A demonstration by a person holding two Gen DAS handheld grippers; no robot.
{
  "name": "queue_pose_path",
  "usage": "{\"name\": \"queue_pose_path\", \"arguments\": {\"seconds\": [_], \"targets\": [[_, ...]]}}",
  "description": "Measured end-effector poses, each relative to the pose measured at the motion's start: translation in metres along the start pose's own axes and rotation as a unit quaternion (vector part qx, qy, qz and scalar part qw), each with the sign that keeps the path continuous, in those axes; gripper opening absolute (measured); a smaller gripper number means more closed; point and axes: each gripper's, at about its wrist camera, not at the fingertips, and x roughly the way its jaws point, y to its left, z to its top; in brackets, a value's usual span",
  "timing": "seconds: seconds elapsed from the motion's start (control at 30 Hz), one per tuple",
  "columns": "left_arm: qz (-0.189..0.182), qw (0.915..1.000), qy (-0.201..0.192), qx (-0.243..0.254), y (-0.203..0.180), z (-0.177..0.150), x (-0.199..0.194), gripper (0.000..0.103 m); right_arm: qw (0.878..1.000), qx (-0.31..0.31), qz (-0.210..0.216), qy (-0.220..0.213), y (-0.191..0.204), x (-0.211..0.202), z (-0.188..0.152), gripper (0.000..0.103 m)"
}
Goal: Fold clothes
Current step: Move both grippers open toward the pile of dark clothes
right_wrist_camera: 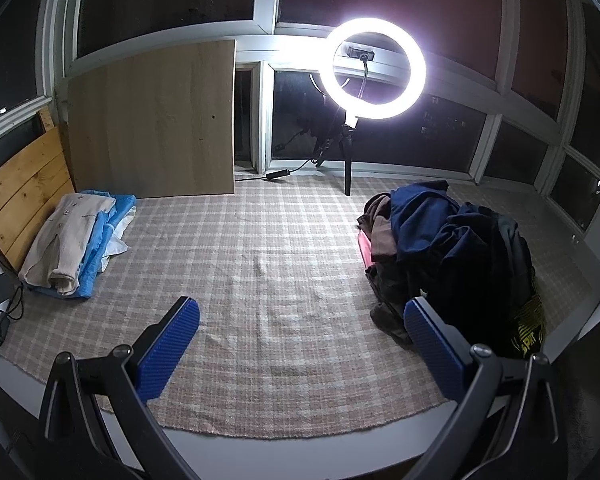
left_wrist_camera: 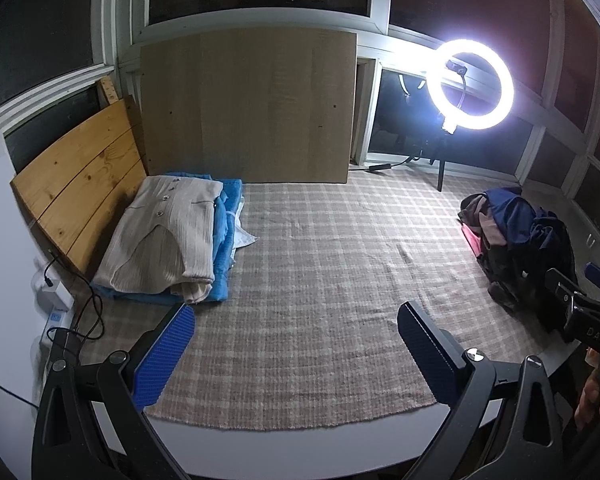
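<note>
A stack of folded clothes sits at the left of the checked cloth (left_wrist_camera: 320,280): a beige ribbed cardigan (left_wrist_camera: 168,236) on top of blue garments (left_wrist_camera: 226,232). It also shows in the right wrist view (right_wrist_camera: 68,236). A heap of unfolded dark clothes (right_wrist_camera: 456,256) lies at the right; it shows in the left wrist view too (left_wrist_camera: 520,244). My left gripper (left_wrist_camera: 296,312) is open and empty above the cloth, near the stack. My right gripper (right_wrist_camera: 300,312) is open and empty, its right finger (right_wrist_camera: 432,344) close to the dark heap.
A lit ring light (left_wrist_camera: 470,84) on a tripod stands at the back right. A tall board (left_wrist_camera: 248,108) and a wooden plank panel (left_wrist_camera: 80,184) lean at the back left. A power strip with cables (left_wrist_camera: 56,308) lies at the left edge. Windows surround the table.
</note>
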Motion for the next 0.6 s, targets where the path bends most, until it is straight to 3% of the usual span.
{"name": "queue_pose_path", "arguments": {"seconds": [0.6], "targets": [[-0.025, 0.9992, 0.000, 0.033, -0.003, 0.020, 0.026, 0.102, 0.999, 0.017, -0.038, 0.004, -0.003, 0.010, 0.004, 0.103]]}}
